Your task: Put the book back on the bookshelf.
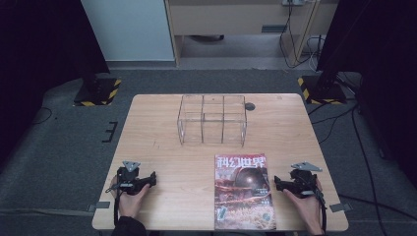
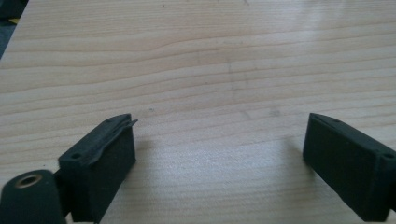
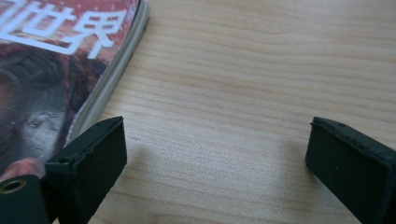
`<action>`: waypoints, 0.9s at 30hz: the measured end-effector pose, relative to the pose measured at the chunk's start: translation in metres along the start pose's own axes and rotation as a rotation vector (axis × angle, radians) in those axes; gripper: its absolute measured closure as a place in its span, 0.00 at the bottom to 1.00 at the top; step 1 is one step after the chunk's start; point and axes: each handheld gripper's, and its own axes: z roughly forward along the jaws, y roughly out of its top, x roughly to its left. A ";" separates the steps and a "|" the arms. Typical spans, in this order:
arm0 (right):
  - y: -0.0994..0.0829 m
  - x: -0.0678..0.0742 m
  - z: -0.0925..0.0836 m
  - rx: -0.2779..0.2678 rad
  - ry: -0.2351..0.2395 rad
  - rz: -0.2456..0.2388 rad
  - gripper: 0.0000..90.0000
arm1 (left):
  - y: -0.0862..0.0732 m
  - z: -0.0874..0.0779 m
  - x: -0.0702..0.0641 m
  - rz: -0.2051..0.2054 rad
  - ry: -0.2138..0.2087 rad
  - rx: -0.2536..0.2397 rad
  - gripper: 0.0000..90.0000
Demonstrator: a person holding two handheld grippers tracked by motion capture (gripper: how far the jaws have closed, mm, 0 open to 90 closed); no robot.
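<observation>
Low in the high view, 1 magazine [image 1: 244, 191] lies flat on the wooden table [image 1: 157, 128], right of centre. At the lower left, 1 left gripper [image 1: 153, 178] rests with its jaws spread wide over bare wood; at the lower right, 1 right gripper [image 1: 277, 183], jaws likewise apart and empty, sits just beside the magazine's edge. Above centre stands 1 clear organizer [image 1: 212, 119] with 3 compartments across its front.

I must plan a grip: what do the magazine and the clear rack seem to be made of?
Magazine: paper, apparently with a glossy printed cover; stacked page edges show in the right gripper view. Clear rack: see-through, probably acrylic or similar plastic; the table shows through its walls.
</observation>
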 end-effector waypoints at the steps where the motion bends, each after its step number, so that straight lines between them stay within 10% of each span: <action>1: 0.000 0.000 -0.002 -0.012 0.002 0.001 0.08 | 0.001 -0.003 -0.002 0.006 0.000 -0.013 0.11; 27: 0.024 0.021 -0.031 -0.120 0.137 0.006 0.10 | 0.015 -0.040 -0.057 0.016 -0.208 -0.200 0.16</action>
